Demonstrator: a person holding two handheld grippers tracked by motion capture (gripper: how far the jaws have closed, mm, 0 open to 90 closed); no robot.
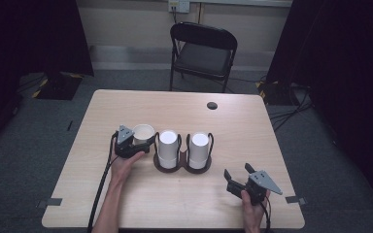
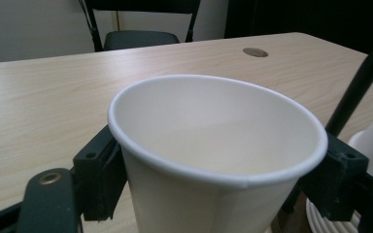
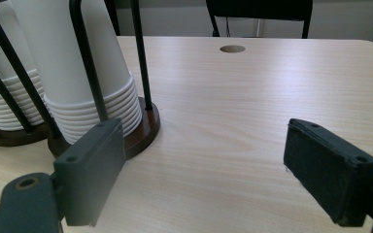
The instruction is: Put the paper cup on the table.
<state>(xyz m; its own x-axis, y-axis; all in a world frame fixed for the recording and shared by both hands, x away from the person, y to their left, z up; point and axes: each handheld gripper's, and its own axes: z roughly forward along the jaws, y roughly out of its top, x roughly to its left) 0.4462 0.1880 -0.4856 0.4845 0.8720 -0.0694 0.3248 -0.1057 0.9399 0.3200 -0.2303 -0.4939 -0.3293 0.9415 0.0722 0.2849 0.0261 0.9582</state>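
An upright white paper cup (image 1: 143,132) (image 2: 213,145) sits between the jaws of my left gripper (image 1: 142,141) (image 2: 217,170), whose pads lie against its two sides just left of the cup holder. It looks empty inside. The holder's dark round base (image 1: 182,168) (image 3: 145,131) carries two stacks of upside-down white cups (image 1: 168,145) (image 3: 77,73) inside black wire frames. My right gripper (image 1: 237,171) (image 3: 204,174) hovers near the table's front right, open with only bare tabletop between its pads, the holder off to its left.
The wooden table (image 1: 252,131) has a round cable hole (image 1: 212,105) (image 3: 232,49) near its far edge. A black folding chair (image 1: 201,53) stands behind the table. Cables trail from both grippers toward the front edge.
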